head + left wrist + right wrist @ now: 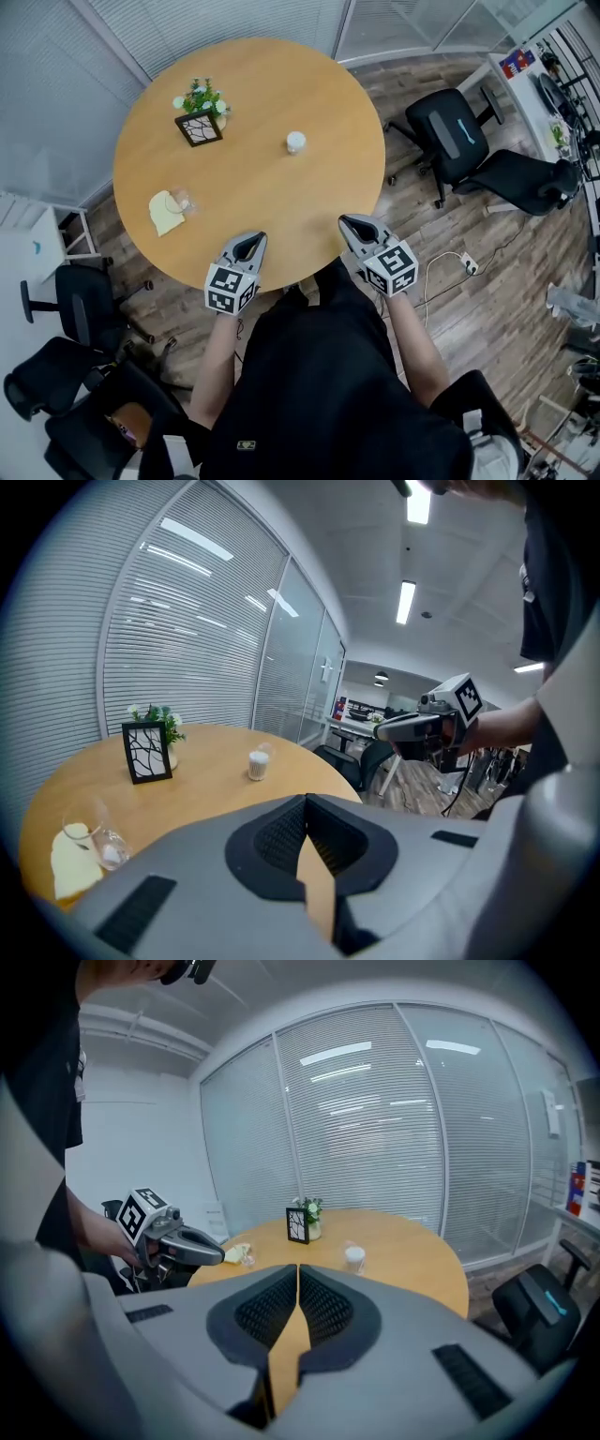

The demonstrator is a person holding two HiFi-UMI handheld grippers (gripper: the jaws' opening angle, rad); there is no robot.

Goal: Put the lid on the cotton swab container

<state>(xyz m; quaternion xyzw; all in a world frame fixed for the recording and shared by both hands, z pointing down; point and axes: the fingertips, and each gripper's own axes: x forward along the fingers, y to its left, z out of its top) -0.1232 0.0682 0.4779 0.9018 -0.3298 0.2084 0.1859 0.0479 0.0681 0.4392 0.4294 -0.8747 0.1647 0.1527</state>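
The cotton swab container (295, 142) stands upright in the upper middle of the round desk (309, 216), alone and well apart from both grippers. The left gripper (251, 242) and the right gripper (354, 225) hover at the desk's lower edge. Each has its fingers (272, 841) pressed together with nothing between them, and each gripper's own view shows only desk through the slit.

The most likely trouble starts there. Fingers that arrive closed would nudge things rather than take them, and the container looks small and light enough to tip or skid, scattering its swabs. A clear piece (180, 201) lies at the left of the desk, touching a yellow cloth (165, 213). It may be the lid, though I cannot tell for sure. Being transparent, it would be hard to find the edge of, and it may slip in a pinch. A pick-up there could also drag the cloth along. Pressing a lid on at a tilt, with no second gripper steadying the base, could topple the container.

The container appears packed with white swabs, and its top is too small to read. The clear piece seems to hold a small white bit. A little pot with a green plant (202, 97) stands behind a black picture frame (199, 128) at the upper left.
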